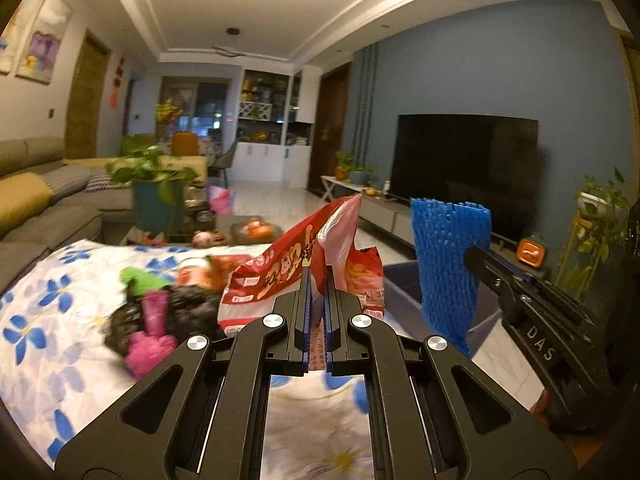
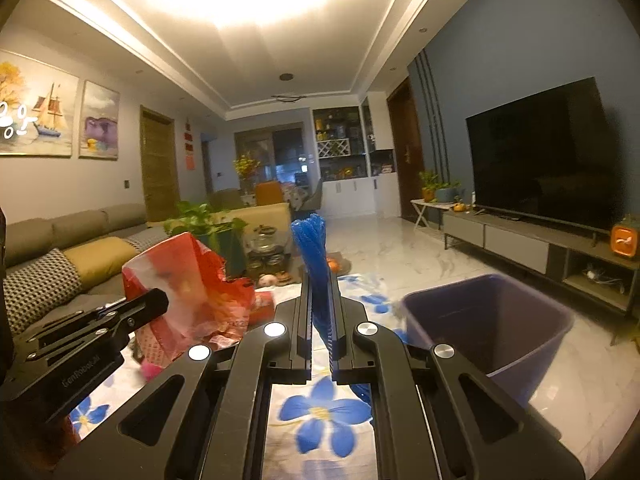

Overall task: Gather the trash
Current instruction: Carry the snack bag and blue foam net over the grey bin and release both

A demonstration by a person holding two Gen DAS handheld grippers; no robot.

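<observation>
**Living-room table, both grippers loaded beside the bin**

Living-room surroundings fill both views: a white cloth printed with blue flowers [image 1: 52, 312] covers the table, with a grey sofa along one side and a dark flat television [image 2: 540, 152] on the blue wall opposite.

Taking the purple plastic waste bin [image 2: 496, 320] as the landmark, it stands on the pale floor just off the table's edge, on the television side, open at the top.

The left gripper [image 1: 318, 280] is clamped on a crumpled red snack wrapper [image 1: 288, 264], which stands up between its jaws above the cloth, on the sofa side of the bin and not over it. In the right wrist view the same wrapper sits well to the sofa side of the bin.

The right gripper [image 2: 320, 292] is clenched on a blue foam mesh fruit sleeve [image 2: 314, 248], pinched flat and rising out past the fingertips. In the left wrist view the sleeve [image 1: 450, 264] hangs in front of the bin's near rim [image 1: 400, 276]; whether it is over the opening I cannot tell.

Farther from the bin, blurred on the cloth, lie a crumpled black plastic bag [image 1: 188, 308], a pink scrap [image 1: 148, 344] and a green piece [image 1: 140, 280].
</observation>
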